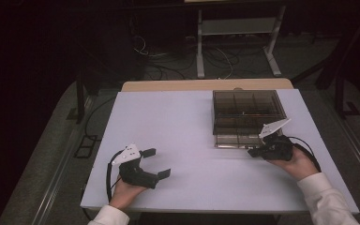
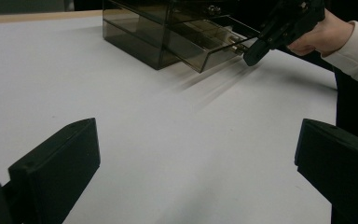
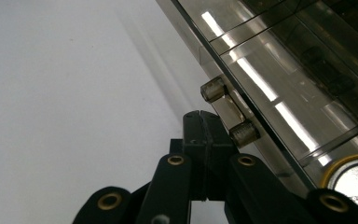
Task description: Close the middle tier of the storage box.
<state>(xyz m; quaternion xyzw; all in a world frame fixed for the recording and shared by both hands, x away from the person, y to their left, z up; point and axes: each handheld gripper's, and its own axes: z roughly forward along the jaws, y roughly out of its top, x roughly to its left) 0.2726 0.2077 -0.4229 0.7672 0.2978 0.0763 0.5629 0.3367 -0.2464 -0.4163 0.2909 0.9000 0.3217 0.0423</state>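
Jaws of the right gripper are being kept pressed fully together, nothing caught between them, tips parked right beside the little clear handle on the drawer. That drawer is being left pulled partway out of the smoky drawer box, which is sitting toward the far right of the white table. Over on the near left, the left gripper is being held wide open over bare tabletop, gripping nothing.
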